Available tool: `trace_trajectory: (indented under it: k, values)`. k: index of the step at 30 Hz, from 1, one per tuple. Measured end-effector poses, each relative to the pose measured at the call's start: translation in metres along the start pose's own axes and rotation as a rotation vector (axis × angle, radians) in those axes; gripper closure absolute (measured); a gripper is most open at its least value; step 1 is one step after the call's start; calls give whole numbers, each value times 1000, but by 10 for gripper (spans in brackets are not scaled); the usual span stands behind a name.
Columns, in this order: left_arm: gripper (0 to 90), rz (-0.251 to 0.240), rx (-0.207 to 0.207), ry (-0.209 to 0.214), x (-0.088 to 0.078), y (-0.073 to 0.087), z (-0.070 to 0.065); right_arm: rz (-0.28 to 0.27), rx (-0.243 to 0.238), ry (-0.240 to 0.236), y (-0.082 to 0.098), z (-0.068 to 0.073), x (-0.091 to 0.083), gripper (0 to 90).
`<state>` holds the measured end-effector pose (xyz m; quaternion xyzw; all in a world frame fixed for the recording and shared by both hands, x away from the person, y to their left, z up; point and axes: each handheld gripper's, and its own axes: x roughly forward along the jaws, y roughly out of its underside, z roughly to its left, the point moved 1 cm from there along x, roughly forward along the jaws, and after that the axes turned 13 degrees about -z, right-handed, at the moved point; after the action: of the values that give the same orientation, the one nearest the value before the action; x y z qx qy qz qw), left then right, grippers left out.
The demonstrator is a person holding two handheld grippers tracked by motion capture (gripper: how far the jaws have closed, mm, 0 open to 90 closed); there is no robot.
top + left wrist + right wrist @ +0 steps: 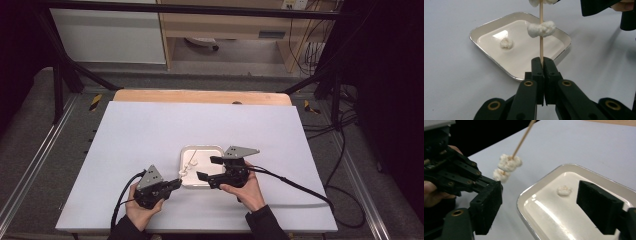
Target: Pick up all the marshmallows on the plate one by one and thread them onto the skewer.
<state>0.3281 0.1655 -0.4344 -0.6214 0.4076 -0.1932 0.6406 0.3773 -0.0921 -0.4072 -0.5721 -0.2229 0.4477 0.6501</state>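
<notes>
Closest to us in the left gripper view, our left gripper [541, 62] is clenched on the lower end of a thin wooden skewer [541, 47], the stick pinched between its two pads and rising straight toward twelve o'clock. One white popcorn-like piece [542, 28] sits threaded partway up the stick, and a second [537, 2] shows at the top edge of that view.

Our right gripper [541, 202] hangs released, its jaws spread wide with nothing between them, over the near rim of the white tray [524, 195]. In that view the last loose piece [564, 190] lies in the tray at about twelve o'clock from the open jaws, near them and roughly centred between the two pads. The skewer runs up toward eleven o'clock beyond the left pad, carrying its two threaded pieces [509, 163] just outside the tray.

From the high view, the tray [202, 150] sits at the near middle of the white table [150, 130], our left hand [145, 207] at its seven o'clock and our right hand [245, 187] at its four o'clock.

We judge that the next move turns on the right gripper, the nearer of the two, reaching ahead and down to the loose piece. The skewer's long axis stands apart from it, so the piece would then have to be carried across to the free tip.
</notes>
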Motion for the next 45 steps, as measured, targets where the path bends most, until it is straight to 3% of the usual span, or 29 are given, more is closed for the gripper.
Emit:
trace_trajectory:
  k: [10, 22, 23, 26, 29, 38, 45]
  values:
    - [884, 25, 0, 1, -5, 0, 7, 72, -65, 93, 6, -12, -2, 86]
    - [883, 30, -7, 4, -9, -1, 13, 115, -55, 131, 7, -22, 9, 47]
    - [883, 54, -7, -40, -13, -1, 14, 120, -55, 135, 7, -22, 11, 36]
    - [883, 50, -11, -43, -15, -2, 16, 140, -71, 139, 5, -22, 18, 28]
    - [883, 48, -17, -47, -16, -2, 18, 131, -55, 135, 3, -22, 26, 29]
    - [883, 54, -22, -51, -18, -2, 21, 174, -56, 140, 0, -24, 53, 16]
    - [883, 55, -22, -52, -19, -1, 22, 225, -83, 186, 0, -30, 72, 58]
